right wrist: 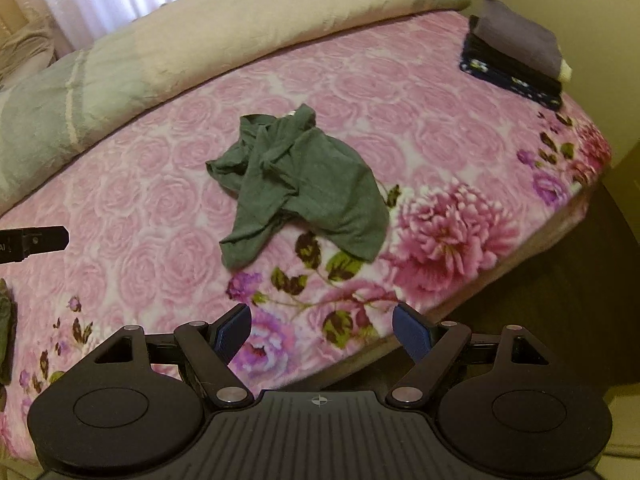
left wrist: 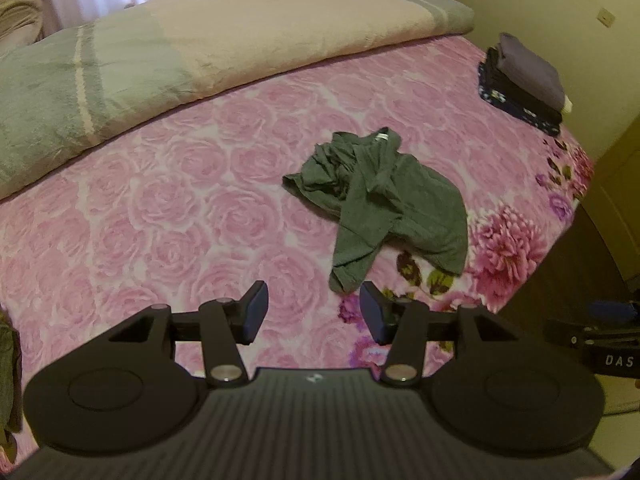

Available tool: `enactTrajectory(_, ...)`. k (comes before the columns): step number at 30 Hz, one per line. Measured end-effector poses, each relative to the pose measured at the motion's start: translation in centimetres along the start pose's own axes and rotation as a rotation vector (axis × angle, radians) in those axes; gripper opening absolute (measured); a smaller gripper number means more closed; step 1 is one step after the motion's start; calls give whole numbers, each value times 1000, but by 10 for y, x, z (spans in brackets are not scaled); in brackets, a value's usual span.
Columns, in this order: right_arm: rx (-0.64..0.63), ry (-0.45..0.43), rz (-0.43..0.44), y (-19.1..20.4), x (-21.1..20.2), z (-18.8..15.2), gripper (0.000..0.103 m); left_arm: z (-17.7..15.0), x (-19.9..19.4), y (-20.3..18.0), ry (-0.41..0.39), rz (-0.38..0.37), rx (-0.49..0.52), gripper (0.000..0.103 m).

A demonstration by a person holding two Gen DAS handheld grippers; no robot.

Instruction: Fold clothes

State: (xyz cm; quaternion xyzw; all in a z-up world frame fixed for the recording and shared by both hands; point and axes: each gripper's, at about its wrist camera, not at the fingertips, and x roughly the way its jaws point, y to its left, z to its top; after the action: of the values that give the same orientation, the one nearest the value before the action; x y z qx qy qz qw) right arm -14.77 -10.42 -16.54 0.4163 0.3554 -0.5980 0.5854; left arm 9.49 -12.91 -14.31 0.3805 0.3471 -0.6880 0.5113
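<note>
A crumpled dark green shirt (left wrist: 376, 204) lies on the pink rose-patterned bed cover (left wrist: 160, 208), right of the middle. It also shows in the right wrist view (right wrist: 296, 184). My left gripper (left wrist: 314, 312) is open and empty, hovering above the cover just short of the shirt's near end. My right gripper (right wrist: 322, 334) is open and empty, over the bed's front edge, a good way short of the shirt. Part of the right gripper (left wrist: 600, 332) shows at the right edge of the left wrist view.
A stack of folded dark clothes (left wrist: 524, 84) sits at the bed's far right corner, also in the right wrist view (right wrist: 516, 52). A folded green and beige blanket (left wrist: 168, 44) lies along the far side. Another green garment (right wrist: 5, 332) lies at the left edge. The bed's edge (right wrist: 500, 264) drops to dark floor on the right.
</note>
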Motion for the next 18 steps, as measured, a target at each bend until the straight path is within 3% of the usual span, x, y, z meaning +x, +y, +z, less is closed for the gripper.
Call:
enactTrajectory(10,46,-9,-35,-1,-9,-14,81,-3,3,-7,6,-39,59,47)
enactTrajectory(18,67,-17,-37,-5,-5,-8,81,3,12,3,3,-51,44,47)
